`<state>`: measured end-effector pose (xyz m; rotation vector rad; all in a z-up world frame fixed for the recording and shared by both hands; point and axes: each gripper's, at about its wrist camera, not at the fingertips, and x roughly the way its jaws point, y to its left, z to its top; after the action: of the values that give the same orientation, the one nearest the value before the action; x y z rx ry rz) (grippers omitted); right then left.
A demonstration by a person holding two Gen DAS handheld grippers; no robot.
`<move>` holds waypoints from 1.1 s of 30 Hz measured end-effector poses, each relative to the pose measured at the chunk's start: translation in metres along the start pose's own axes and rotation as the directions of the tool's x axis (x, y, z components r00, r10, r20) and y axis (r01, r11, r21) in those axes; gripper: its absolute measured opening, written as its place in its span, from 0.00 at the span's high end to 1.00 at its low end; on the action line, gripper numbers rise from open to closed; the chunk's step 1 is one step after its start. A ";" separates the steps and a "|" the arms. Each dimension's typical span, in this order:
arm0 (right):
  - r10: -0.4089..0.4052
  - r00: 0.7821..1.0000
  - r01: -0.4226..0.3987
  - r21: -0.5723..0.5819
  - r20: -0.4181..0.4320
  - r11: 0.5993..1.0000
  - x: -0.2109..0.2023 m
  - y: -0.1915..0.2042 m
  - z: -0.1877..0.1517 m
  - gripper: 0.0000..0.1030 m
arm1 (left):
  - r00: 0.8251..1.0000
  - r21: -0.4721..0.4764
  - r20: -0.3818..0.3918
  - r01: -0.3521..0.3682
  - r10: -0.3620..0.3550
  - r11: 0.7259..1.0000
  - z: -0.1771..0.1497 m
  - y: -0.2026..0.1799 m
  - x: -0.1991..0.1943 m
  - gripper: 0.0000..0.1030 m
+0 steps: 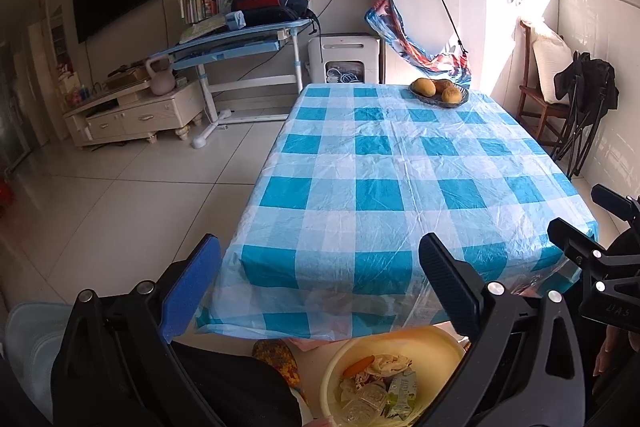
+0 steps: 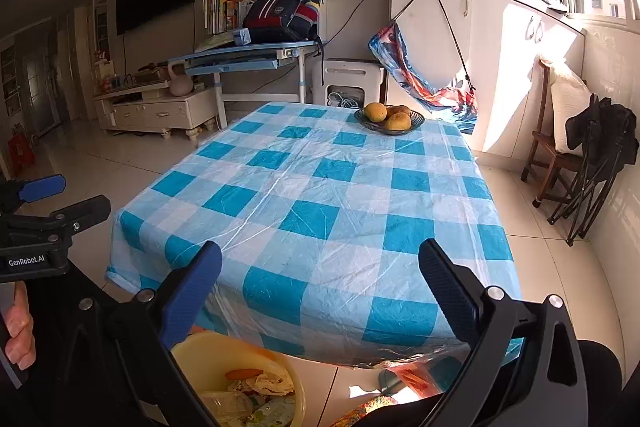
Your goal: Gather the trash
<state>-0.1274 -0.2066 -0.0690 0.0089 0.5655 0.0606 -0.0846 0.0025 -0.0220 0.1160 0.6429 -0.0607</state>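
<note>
Apparently the collecting step is at or near its end: the checked tablecloth (image 1: 400, 163) is seen bare of litter in both views, with only a bowl of fruit (image 1: 439, 91) left at the far end, toward twelve o'clock in the left wrist view and near one o'clock in the right wrist view. The trash (image 1: 378, 387), wrappers, crumpled paper and an orange scrap, is found gathered in a yellow basin (image 1: 436, 341) standing on the floor below the near table edge, at six o'clock in the left view and at seven o'clock in the right view (image 2: 244, 391).

The left gripper (image 1: 320, 291) is held with its jaws spread wide, and nothing is caught between them; the basin is seen through the gap, well below. The right gripper (image 2: 320, 291) is likewise spread wide and empty, held above the near edge of the table. Each tool is glimpsed in the other's view, the right one at three o'clock and the left one at nine o'clock, where a hand (image 2: 18, 327) is seen on its grip.

If anything remains, it is judged to lie off the tabletop: something orange (image 2: 412, 375) is seen on the floor under the cloth's hem at five o'clock in the right view, though what it is cannot be told. A check of the floor is called for next, with a low reach under the hanging plastic and care not to snag it
</note>
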 end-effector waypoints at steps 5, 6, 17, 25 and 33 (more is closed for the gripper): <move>-0.007 1.000 0.007 -0.011 -0.017 1.000 0.004 0.004 -0.002 0.08 | 1.000 -0.015 0.011 -0.009 0.009 1.000 0.003 0.007 -0.003 0.07; -0.006 1.000 0.006 -0.018 -0.020 1.000 0.005 0.005 -0.002 0.08 | 1.000 -0.020 0.008 -0.004 0.004 1.000 0.003 0.009 -0.003 0.07; -0.005 1.000 0.004 -0.039 -0.029 0.999 0.007 0.010 -0.005 0.08 | 0.998 0.019 0.049 -0.042 0.041 0.999 0.006 0.006 -0.011 0.07; -0.005 1.000 0.004 -0.039 -0.029 0.999 0.007 0.010 -0.005 0.08 | 0.997 0.068 0.058 -0.044 0.040 0.997 0.005 -0.003 -0.014 0.07; -0.004 1.000 0.003 -0.049 -0.028 0.999 0.007 0.013 -0.005 0.08 | 0.997 0.059 0.071 -0.006 0.002 0.998 0.004 -0.004 -0.019 0.07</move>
<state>-0.1252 -0.1934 -0.0764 -0.0408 0.5922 0.0716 -0.0975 -0.0013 -0.0082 0.1717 0.5702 -0.0797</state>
